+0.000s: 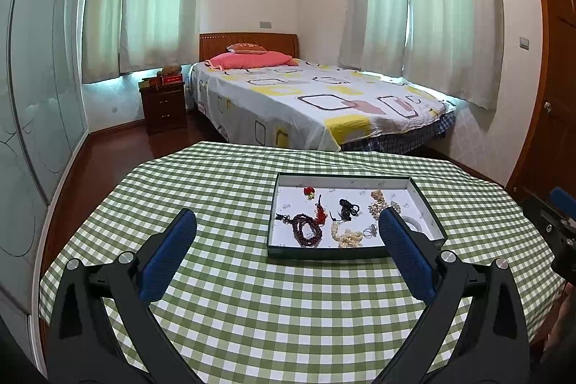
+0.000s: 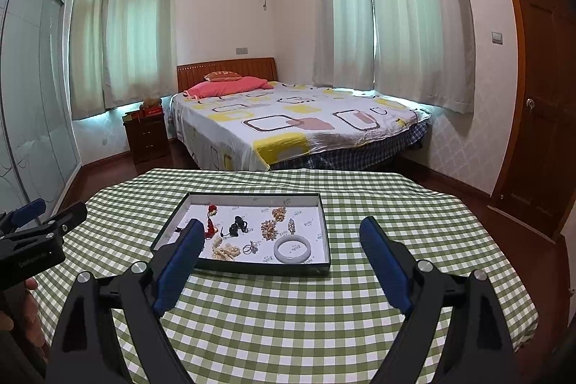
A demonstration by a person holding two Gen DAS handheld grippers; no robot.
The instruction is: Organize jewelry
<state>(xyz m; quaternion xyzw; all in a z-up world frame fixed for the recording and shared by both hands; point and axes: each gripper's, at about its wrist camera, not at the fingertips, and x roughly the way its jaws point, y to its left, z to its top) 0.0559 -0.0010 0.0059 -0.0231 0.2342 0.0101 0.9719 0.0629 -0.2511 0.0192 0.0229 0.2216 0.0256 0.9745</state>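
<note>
Left gripper [image 1: 288, 240] held above the checked tablecloth [image 1: 223, 319], jaws spread wide, nothing between the blue pads [image 1: 169, 254]; right gripper [image 2: 279, 254] likewise, jaws wide apart and empty, its left pad overlapping the near-left corner of the tray [image 2: 325, 233] in view only. Both short of the tray, on its near side. Tray sits on the cloth, dark rim, white floor, all jewelry seen inside it: dark red bead bracelet [image 1: 307, 230] at near left of tray, red tassel charm [image 1: 319, 214] just behind it, small red ornament [image 1: 309, 192] toward far left, black corded piece [image 2: 237, 226] at centre, pearl cluster [image 2: 225, 251] at near edge, rings [image 2: 251, 248] just beside it, gold brooches [image 2: 273, 222] right of centre, pale bangle [image 2: 292, 249] at near right. No jewelry seen on the cloth outside the tray. Scene fits either pieces gathered and sorting over, or pieces still to be arranged within the tray; not settled. Risks, as judgement: pieces near centre lie close, cords and tassel likely to snag and drag a neighbour if lifted; rings small, liable to slip from wide pads; bangle smooth and round, may squirt out sideways; low rim could catch a pad and shift the light tray on the cloth.
</note>
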